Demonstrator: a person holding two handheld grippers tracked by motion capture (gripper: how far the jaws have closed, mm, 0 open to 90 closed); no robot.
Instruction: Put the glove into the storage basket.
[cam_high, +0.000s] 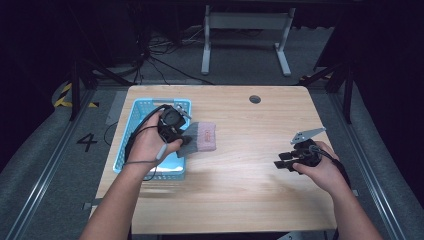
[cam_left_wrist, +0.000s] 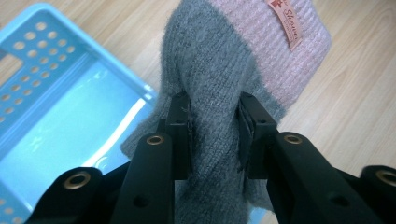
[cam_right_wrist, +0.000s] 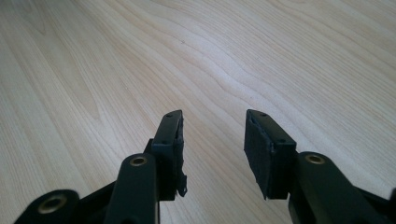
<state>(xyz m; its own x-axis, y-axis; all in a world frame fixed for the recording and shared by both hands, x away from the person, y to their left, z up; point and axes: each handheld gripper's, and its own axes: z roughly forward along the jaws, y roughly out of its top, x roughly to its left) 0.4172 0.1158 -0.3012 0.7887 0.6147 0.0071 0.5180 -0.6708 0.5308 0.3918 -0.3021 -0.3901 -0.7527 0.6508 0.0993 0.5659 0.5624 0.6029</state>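
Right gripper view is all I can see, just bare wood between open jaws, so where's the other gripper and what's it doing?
Observer: The left gripper is at the table's left side, shut on a grey and pink knit sock.
Operator: Which part of the sock has it got?
Observer: The grey end; the pink cuff with its small label points away from the jaws.
Operator: Anything near it to drop it in?
Observer: A light blue basket sits right beside it, and the left gripper view shows the sock's grey end over the basket's edge.
Operator: And my gripper?
Observer: The right gripper is at the table's right side, far from the sock.
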